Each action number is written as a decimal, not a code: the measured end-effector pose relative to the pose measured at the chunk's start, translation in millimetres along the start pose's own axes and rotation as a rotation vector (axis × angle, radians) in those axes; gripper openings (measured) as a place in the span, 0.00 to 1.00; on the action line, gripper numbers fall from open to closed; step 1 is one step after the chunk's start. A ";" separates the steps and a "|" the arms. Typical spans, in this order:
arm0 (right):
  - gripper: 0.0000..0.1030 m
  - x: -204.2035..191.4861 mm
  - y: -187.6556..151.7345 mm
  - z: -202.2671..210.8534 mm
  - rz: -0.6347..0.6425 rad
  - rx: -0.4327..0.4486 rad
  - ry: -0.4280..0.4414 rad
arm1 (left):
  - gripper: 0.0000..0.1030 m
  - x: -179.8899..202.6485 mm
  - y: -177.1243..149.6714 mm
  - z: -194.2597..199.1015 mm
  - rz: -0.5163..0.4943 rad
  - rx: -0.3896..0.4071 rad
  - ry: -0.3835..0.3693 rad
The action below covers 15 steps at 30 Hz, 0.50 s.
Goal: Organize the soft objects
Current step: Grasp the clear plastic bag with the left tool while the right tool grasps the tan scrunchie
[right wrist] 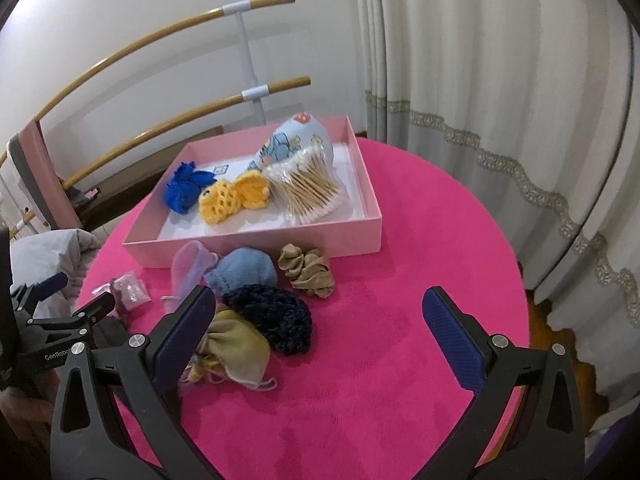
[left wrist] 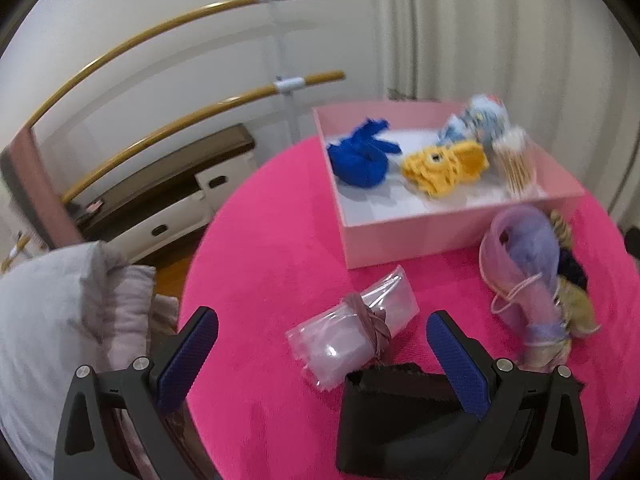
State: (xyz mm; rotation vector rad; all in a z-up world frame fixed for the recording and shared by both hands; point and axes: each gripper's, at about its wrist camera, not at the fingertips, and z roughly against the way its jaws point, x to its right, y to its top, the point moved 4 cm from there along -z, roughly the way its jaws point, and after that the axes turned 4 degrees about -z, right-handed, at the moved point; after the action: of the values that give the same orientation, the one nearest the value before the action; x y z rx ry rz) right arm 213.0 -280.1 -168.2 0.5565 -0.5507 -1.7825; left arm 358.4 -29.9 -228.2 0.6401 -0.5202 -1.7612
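A pink box (left wrist: 432, 236) (right wrist: 256, 246) on the pink round table holds a blue knit piece (left wrist: 360, 156) (right wrist: 184, 190), a yellow knit toy (left wrist: 444, 166) (right wrist: 232, 196), a light blue printed pouch (right wrist: 292, 144) and a pack of cotton swabs (right wrist: 310, 188). My left gripper (left wrist: 320, 344) is open above a clear plastic bag tied with a band (left wrist: 352, 332). A black item (left wrist: 400, 412) lies under it. A lilac organza pouch (left wrist: 524, 264) lies to the right. My right gripper (right wrist: 318, 328) is open and empty beside a dark knit piece (right wrist: 276, 320) and a yellow pouch (right wrist: 236, 352).
A blue knit ball (right wrist: 244, 274) and a tan scrunchie (right wrist: 306, 272) lie in front of the box. Curtains (right wrist: 500, 80) hang at the right. Wooden rails (left wrist: 160, 32) and a low cabinet (left wrist: 172, 192) stand behind the table. Grey cloth (left wrist: 52, 304) lies at the left.
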 end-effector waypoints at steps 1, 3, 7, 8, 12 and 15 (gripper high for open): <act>1.00 0.1 0.4 -7.2 0.001 -0.013 -0.001 | 0.96 1.0 1.6 -7.7 -0.015 -0.008 -0.021; 1.00 0.7 0.9 -16.3 0.000 -0.027 0.001 | 0.82 1.9 2.7 -21.3 -0.027 -0.029 -0.059; 1.00 4.3 3.5 -42.1 -0.002 -0.062 -0.006 | 0.60 3.5 1.5 -42.5 -0.022 -0.082 -0.137; 1.00 5.7 4.0 -47.5 -0.003 -0.069 -0.009 | 0.59 3.9 2.0 -43.9 -0.028 -0.078 -0.135; 0.95 11.0 4.2 -65.0 -0.012 -0.099 -0.015 | 0.56 5.7 4.5 -45.1 -0.037 -0.072 -0.140; 0.89 13.7 5.2 -76.5 -0.013 -0.119 -0.018 | 0.52 9.9 4.6 -43.5 -0.036 -0.065 -0.143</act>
State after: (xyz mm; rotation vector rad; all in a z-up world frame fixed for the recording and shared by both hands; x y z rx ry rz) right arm 260.9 -301.3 -225.8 0.4630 -0.4503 -1.8214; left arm 388.1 -41.7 -259.6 0.4829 -0.5500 -1.8599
